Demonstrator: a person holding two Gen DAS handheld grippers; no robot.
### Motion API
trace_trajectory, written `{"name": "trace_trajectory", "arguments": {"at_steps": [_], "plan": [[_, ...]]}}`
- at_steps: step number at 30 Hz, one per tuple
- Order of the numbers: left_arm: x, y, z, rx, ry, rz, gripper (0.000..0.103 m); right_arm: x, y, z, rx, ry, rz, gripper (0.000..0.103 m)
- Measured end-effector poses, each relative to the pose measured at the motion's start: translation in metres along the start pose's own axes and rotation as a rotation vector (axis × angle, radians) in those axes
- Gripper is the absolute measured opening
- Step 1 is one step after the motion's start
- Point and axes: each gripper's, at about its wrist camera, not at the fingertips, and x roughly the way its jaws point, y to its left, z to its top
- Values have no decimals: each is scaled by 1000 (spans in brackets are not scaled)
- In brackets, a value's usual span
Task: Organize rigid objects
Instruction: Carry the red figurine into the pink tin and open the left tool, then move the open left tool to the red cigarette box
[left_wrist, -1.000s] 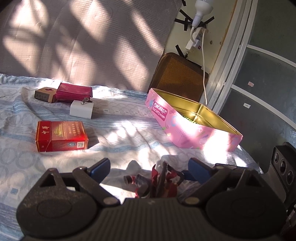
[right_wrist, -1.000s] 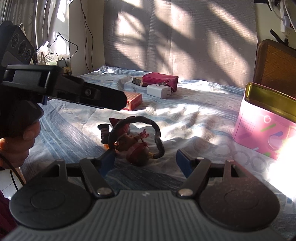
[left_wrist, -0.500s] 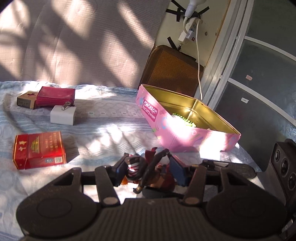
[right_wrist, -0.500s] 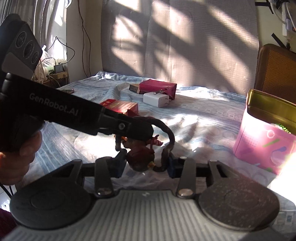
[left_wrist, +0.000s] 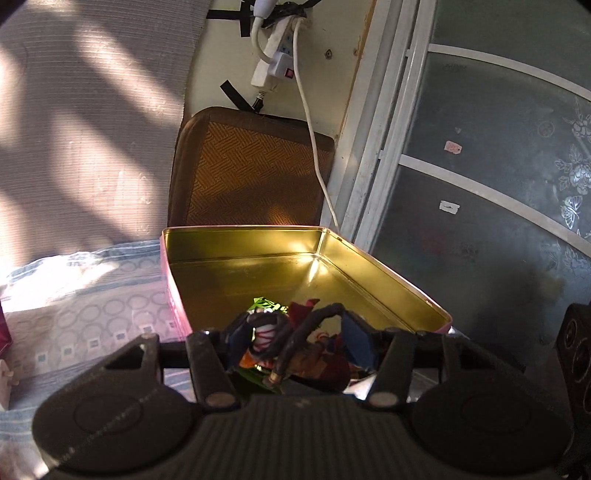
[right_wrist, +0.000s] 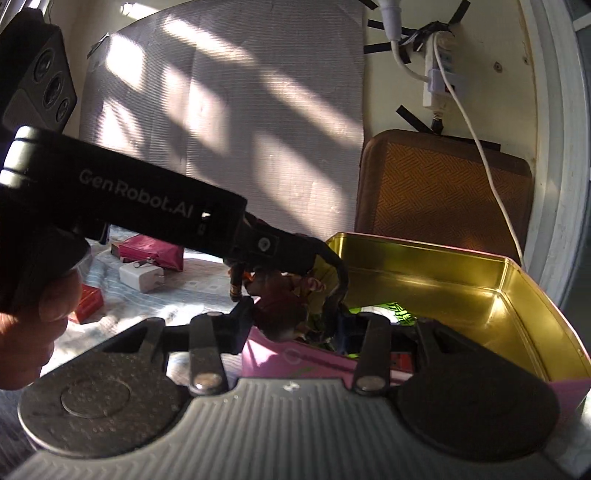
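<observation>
Both wrist cameras look forward along their jaws from close above the bed, facing the wall corner; each frames the open gold-lined tin (left_wrist: 369, 273) (right_wrist: 461, 280), the brown mat (left_wrist: 255, 170) behind and the power strip

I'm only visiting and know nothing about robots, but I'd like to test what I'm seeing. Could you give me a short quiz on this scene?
1. True or false: the left tool grips the toy figure.
2. What colour is the inside of the open tin? A gold, B blue, C white.
3. Fill in: the white charger lies on the ____, outside the tin.

Key: 1 true; 2 A; 3 bed.
</observation>
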Motion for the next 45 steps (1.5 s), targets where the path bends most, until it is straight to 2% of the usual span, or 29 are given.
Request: {"name": "trace_trajectory", "arguments": {"at_steps": [2,4,5,6,8,10,13,17,21,25,27,33,37,42,45], "plan": [[19,-6,4,13,13,17,58,7,-11,-2,9,10,-41,44],[39,-13,6,34,38,53,64,15,-25,-3,31,25,-84,39],[47,-15,6,39,51,64,68,19,-32,-3,45,33,-117,31],[53,-17,6,39,57,70,73,22,-38,-3,52,36,-147,30],[60,-21,4,41,63,90,75,25,-49,-7,63,31,-254,37],[60,-24,2,43,64,108,76,26,-60,-11,83,30,-320,39],[49,-26,-1,51,46,105,79,17,-73,-15,152,25,-322,41],[22,-23,-5,42,5,104,82,-6,-64,-18,170,-12,-315,44],[-21,-11,-16,8,-35,95,82,-23,-47,-15,203,-71,-270,45],[-76,14,-41,-38,-68,115,84,-33,-20,-9,222,-105,-176,49],[-100,27,-55,-52,-74,141,84,-32,-4,-7,217,-97,-113,55],[-176,76,-100,-127,-87,297,85,-14,65,-6,118,-27,85,61],[-219,110,-123,-194,-113,411,85,3,108,-11,53,38,182,64],[-244,140,-133,-215,-120,575,88,18,147,-16,6,112,256,65],[-248,152,-138,-225,-134,609,88,24,161,-16,-20,129,267,65]]}}
